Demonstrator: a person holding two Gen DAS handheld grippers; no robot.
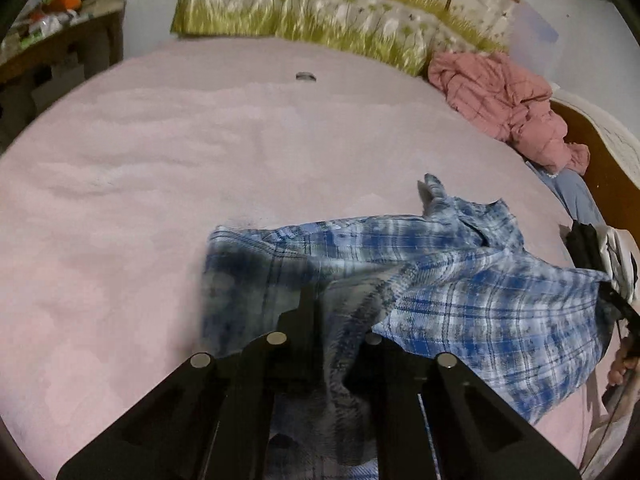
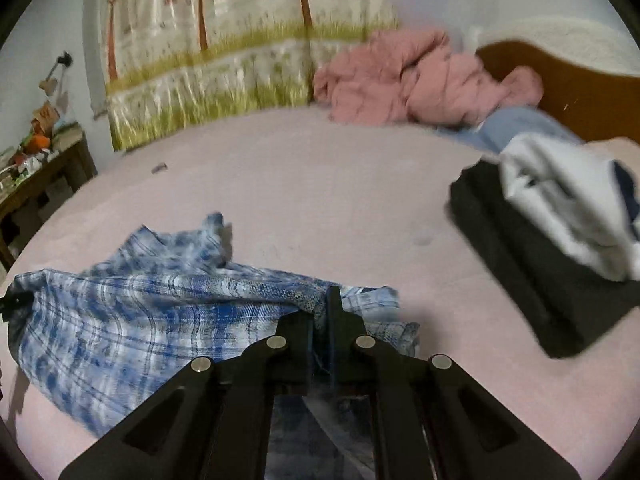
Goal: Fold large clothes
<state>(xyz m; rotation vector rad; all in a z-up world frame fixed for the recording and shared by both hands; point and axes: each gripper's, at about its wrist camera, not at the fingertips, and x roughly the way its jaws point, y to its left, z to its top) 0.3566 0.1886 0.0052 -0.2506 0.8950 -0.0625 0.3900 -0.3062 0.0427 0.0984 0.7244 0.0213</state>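
One plaid shirt (image 2: 132, 320), two clamped grippers (image 2: 322, 312)

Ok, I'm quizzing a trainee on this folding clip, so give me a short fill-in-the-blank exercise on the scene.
1. Both grippers are shut on the blue ____ shirt.
2. The bed cover is ____ in colour.
3. The crumpled garment by the headboard is ____.
4. In the right wrist view, a white garment lies on a ____ folded one.

Missing words: plaid; pink; pink; black
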